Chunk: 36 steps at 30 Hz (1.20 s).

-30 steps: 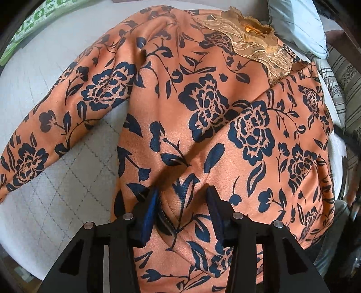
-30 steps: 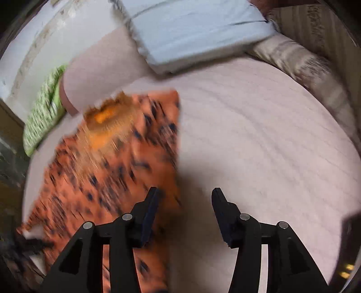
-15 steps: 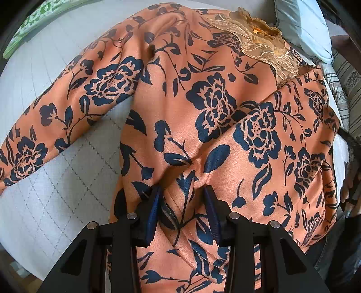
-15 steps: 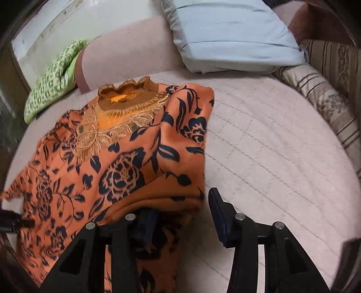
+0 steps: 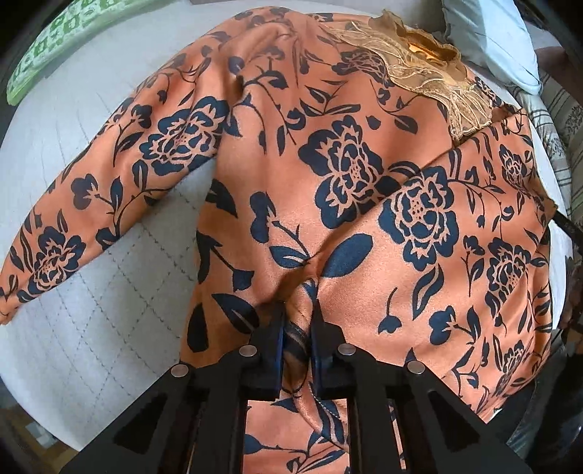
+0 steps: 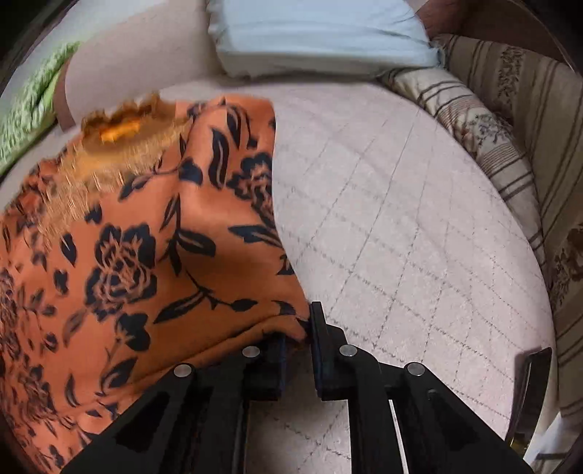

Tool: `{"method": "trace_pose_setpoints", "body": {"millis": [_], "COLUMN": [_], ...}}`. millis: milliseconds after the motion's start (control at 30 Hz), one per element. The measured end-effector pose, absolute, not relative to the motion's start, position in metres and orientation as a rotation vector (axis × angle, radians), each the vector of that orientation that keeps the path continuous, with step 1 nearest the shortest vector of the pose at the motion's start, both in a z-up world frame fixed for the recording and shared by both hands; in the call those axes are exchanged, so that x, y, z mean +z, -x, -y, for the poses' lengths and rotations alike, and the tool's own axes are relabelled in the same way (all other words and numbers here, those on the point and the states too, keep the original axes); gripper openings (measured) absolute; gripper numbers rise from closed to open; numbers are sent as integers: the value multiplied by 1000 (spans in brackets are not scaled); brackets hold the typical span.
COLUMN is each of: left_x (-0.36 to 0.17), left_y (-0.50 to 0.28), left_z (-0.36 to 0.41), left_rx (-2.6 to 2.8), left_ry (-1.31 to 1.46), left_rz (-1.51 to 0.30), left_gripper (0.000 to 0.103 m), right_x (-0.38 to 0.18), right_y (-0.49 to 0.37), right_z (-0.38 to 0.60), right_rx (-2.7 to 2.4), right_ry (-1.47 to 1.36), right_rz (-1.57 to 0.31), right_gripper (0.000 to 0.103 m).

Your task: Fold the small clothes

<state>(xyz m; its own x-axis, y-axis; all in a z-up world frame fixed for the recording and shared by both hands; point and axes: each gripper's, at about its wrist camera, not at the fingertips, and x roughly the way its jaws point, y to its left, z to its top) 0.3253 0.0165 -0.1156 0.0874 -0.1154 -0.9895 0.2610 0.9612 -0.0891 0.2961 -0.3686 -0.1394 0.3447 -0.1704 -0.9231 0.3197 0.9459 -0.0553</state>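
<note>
Both claws have just been closing since the earlier frames, each with cloth between its jaws. The right claw [image 6: 297, 328] has also come in from bare quilt to the garment's folded edge.

Left claw [image 5: 296, 321]: clamped on a raised pleat of the orange floral top [image 5: 346, 204], in the body, toward the hem. Fabric puckers into the pinch.

Right claw: closed on the corner of the folded-over flap at the top's right edge; only a thin bit of cloth shows between the pads, so the hold looks shallow.

The top lies spread on the quilted bed [image 6: 419, 237], lace collar [image 5: 426, 73] toward the head end near the pale blue pillow [image 6: 320, 32]. One sleeve [image 5: 109, 175] runs out flat toward the bed's left edge; the other side is already turned in over the body. A green patterned cushion [image 5: 54, 43] sits at the far left corner.

Handling, as judged: light, soft, limp, with a slight sheen, so probably slippery. It will sag and slide rather than hold a crease. Best taken at seams, hem or a doubled edge, not a single layer. The lace looks delicate; keep off it.
</note>
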Motion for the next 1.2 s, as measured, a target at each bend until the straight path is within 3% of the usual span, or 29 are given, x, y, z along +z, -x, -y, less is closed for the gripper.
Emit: {"method": "trace_pose_setpoints", "body": {"millis": [100,200,267,333,500,567,633,1033,1100,1133,1167,1200], "left_x": [-111,-87,-61,-42,-24,-31,-44,-68,-85,-94,-98,-100], "left_y": [-328,-332,-336,-338,-327,-318,-306,-262,-274,-282,-287,-288], "left_z": [-18,-31,-57,-88,-150,-173,-206,-296,-306,-309,-308,-306], "left_rx": [-307,-383,-402,-340,-41,36,139,484,445,423,412,403], "left_ry": [-94,-2,128,281,434,546,684,891,981,992,991,995], "left_rz": [-1463,-1414,-1333,-1243,-1069,-1054,-1039,-921,-955,-984,-1000,-1004], "left_gripper": [14,25,45,61,62,62,61,61,59,48,10,3], "right_x": [-133,-117,-91,-72,-23,-8,-2,-44,-53,-54,-56,-57], "right_y": [-290,-278,-256,-234,-205,-208,-216,-267,-272,-271,-270,-269], "right_z": [372,370,365,354,292,267,246,95,79,76,72,69], "right_rx": [-291,-245,-246,-257,-92,6,66,328,368,377,388,394], "right_ry": [-166,-204,-204,-202,-270,-312,-342,-240,-226,-224,-220,-207], "right_rz": [-1140,-1101,-1028,-983,-926,-893,-870,-1041,-1078,-1084,-1089,-1094], "right_gripper": [16,20,44,53,53,66,72,71,71,71,71,71]}}
